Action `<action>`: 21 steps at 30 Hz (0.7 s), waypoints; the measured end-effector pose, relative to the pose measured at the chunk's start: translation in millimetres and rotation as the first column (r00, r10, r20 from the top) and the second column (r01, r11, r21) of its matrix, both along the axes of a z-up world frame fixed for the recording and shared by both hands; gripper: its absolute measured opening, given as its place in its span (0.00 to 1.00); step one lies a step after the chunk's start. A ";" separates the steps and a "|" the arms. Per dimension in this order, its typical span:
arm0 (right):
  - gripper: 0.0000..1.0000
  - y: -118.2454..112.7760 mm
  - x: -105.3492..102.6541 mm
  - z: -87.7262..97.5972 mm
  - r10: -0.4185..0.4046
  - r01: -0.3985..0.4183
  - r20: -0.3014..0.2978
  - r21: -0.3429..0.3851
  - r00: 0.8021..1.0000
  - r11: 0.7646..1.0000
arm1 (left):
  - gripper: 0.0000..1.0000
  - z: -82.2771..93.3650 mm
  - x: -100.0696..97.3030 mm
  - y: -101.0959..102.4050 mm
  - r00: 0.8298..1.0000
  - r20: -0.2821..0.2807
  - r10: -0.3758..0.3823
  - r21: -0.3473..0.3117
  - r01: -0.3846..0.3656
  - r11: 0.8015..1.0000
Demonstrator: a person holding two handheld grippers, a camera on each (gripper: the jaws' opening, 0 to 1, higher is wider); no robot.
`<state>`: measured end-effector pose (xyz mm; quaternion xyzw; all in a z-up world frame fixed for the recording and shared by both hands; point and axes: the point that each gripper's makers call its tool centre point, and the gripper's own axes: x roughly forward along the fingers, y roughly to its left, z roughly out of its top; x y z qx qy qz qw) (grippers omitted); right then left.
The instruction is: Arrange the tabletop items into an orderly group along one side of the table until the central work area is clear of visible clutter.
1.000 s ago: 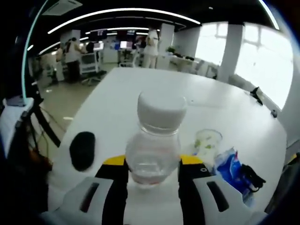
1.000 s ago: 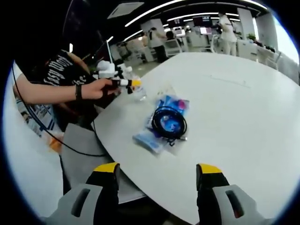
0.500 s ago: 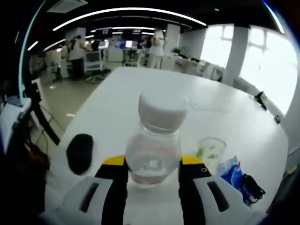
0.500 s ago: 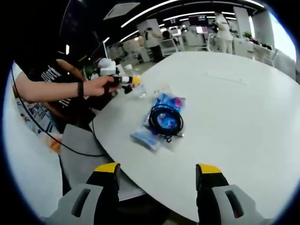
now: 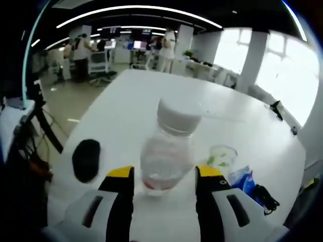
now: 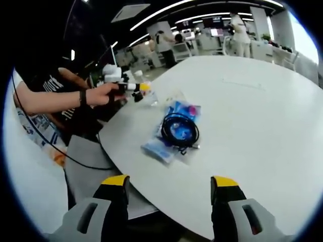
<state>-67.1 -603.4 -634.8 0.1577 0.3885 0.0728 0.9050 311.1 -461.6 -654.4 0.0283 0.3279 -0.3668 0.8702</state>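
Jaws with yellow tips rise at the bottom of the left gripper view, and a clear bottle (image 5: 168, 151) with a white cap stands between them. The left gripper (image 5: 164, 177) has its jaws just beside the bottle's sides, but I cannot tell if they squeeze it or only stand next to it. The bottle sits on the white table (image 5: 151, 101), near the table's close edge. A black oval thing (image 5: 86, 160) lies on the table to one side of the bottle. On the other side is a small clear cup (image 5: 222, 156) with green bits in it. Next to the cup is a blue packet (image 5: 244, 182) with a black cable (image 5: 262, 194) on it. Far back there are desks, screens and people standing.

In the right gripper view, the right gripper (image 6: 169, 194) has its jaws wide apart with nothing between them. It hangs over the table's edge. A little farther on, the blue packet (image 6: 169, 138) and the coiled cable (image 6: 180, 129) lie on the table (image 6: 262, 121). Past them, a person's hand (image 6: 103, 94) holds the left gripper (image 6: 139, 89) at the table's far edge.
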 end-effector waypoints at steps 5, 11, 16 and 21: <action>0.66 3.6 0.2 -2.0 0.004 -0.004 0.001 0.007 1.000 1.000 | 0.46 1.1 -13.7 13.6 1.000 0.000 -0.015 -0.008 0.015 1.000; 0.66 5.9 2.3 -4.1 0.013 -0.013 0.004 0.013 1.000 1.000 | 0.47 -1.9 -33.1 32.8 1.000 -0.009 -0.020 -0.002 0.020 1.000; 0.66 6.8 8.5 -0.6 0.007 -0.008 0.026 0.030 1.000 1.000 | 0.48 -11.3 -49.9 46.5 0.998 -0.027 -0.049 0.008 0.049 0.999; 0.66 9.1 10.1 -1.8 0.020 -0.021 0.026 0.032 0.999 0.999 | 0.49 -25.2 -63.5 56.9 0.996 -0.049 -0.080 0.022 0.082 0.996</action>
